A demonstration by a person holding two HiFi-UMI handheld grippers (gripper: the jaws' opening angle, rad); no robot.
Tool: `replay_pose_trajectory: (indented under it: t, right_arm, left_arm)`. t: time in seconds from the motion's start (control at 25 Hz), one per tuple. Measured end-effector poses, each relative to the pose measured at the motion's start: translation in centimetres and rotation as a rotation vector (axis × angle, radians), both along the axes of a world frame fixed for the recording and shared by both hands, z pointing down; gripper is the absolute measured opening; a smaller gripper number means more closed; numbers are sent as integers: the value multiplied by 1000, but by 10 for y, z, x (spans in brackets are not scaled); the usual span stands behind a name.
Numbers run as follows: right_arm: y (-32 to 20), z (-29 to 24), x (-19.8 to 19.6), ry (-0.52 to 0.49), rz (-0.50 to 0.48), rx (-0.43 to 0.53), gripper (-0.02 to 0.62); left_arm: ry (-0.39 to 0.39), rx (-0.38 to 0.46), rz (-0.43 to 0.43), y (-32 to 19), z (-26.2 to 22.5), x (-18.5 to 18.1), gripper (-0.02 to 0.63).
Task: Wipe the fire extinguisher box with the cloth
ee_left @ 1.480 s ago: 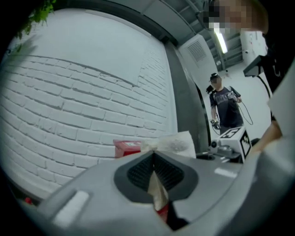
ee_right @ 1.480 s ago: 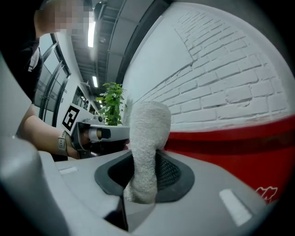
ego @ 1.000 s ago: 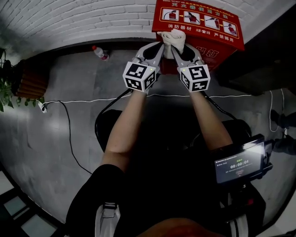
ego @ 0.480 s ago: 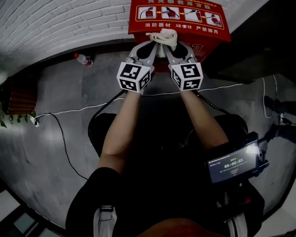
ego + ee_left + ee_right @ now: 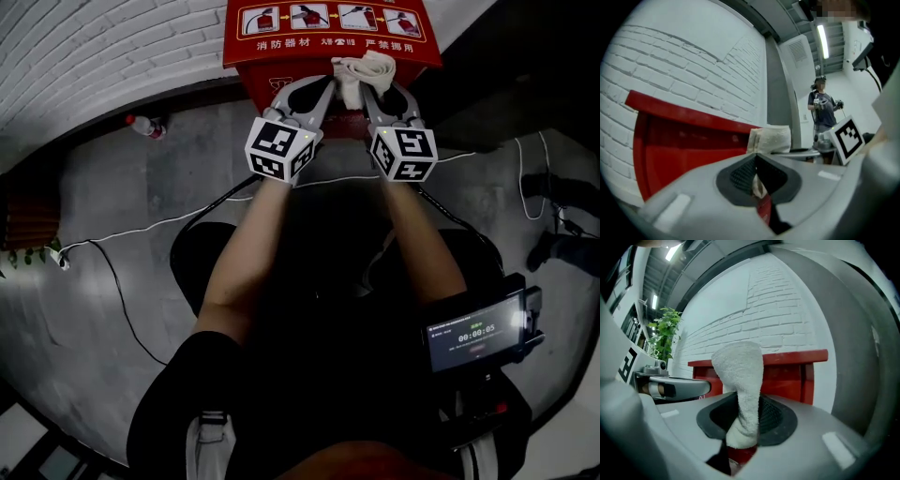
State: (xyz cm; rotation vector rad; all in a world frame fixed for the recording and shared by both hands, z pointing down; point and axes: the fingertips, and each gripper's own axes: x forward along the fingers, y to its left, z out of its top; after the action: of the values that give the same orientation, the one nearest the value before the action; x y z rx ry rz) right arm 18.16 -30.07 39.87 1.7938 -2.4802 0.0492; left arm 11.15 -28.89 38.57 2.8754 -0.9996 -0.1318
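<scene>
**Cloth clamped at the box's front edge, wipe in hand**

At the far left of the head view a plastic bottle (image 5: 142, 125) is seen on the floor (image 5: 122, 216), well apart from the work. The fire extinguisher box (image 5: 281, 58) is set on that floor against the white brick wall (image 5: 112, 47), its red lid printed with instruction pictures. The left tongs (image 5: 327, 87) are closed, and in the left gripper view a small whitish fold of the cloth (image 5: 362, 73) is seen pinched between them. The cloth, pale and towel-like, is bunched into a roll and laid at the front edge of the lid, toward its right half. The right tongs (image 5: 374, 90) are clamped on it too, with a thick tongue of it standing up out of the jaws. The wiping step is judged to be in hand. For the next move, the cloth would need to be pressed down and drawn along the red surface, both tongs moved together so that neither end is pulled free.
</scene>
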Motion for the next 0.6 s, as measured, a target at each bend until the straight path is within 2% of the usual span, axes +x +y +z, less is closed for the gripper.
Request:
replay_pose_trajectory:
  t: [0.4, 0.6]
  right_arm:
    - [7, -2, 79, -36, 126, -11, 103]
    - [8, 0, 99, -63, 165, -20, 101]
  left_arm:
    - [-17, 5, 19, 7, 7, 15, 3]
    - [-17, 4, 6, 9, 7, 12, 3]
